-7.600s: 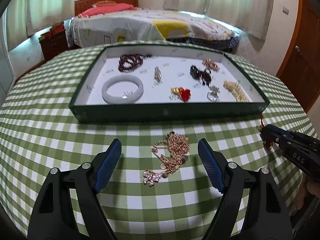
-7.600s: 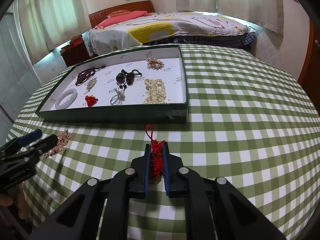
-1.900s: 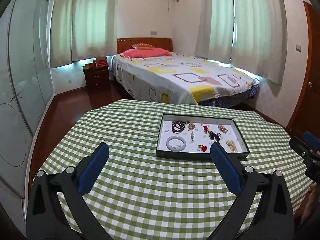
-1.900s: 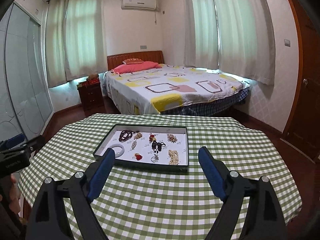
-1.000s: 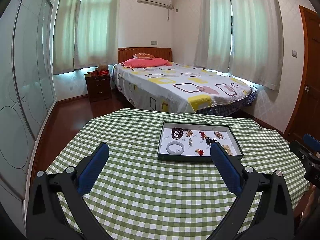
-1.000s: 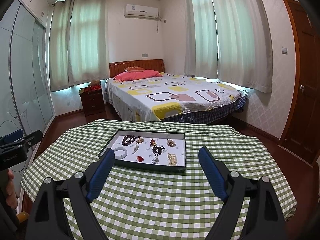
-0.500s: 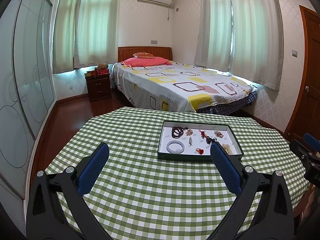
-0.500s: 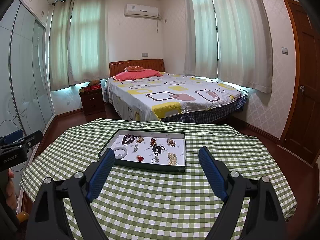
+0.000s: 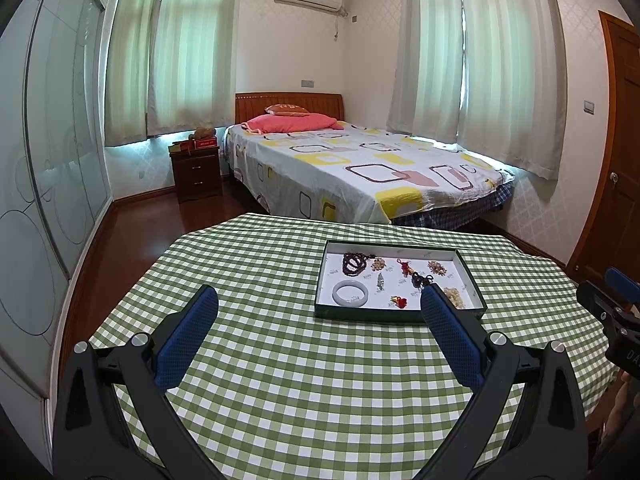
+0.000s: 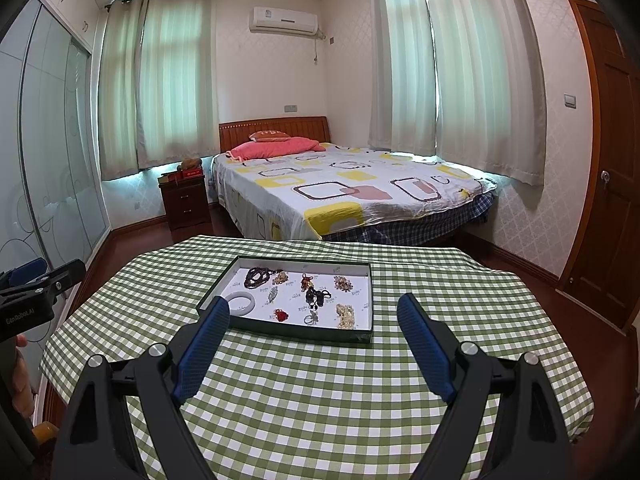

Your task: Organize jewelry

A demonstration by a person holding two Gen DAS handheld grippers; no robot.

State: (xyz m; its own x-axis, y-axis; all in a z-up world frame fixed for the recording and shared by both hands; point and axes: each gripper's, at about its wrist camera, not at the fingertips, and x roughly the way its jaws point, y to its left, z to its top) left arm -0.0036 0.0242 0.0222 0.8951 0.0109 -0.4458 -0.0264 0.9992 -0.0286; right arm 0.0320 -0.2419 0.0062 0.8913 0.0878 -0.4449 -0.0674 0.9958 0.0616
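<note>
Both the left gripper point(image 9: 319, 317) and right gripper point(image 10: 313, 328) gape wide, holding nothing, above the desk point(image 10: 320, 392). The jewelry tray point(image 10: 362, 338) sits toward the desk's far edge.

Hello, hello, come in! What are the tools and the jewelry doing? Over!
Left tool open, empty. Right tool open, empty. Jewelry all in the tray on the checked tablecloth. Nothing in the way.

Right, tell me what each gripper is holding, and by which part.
Nothing is held. The left gripper and the right gripper both stand open over the table, with all the jewelry lying in the tray.
</note>
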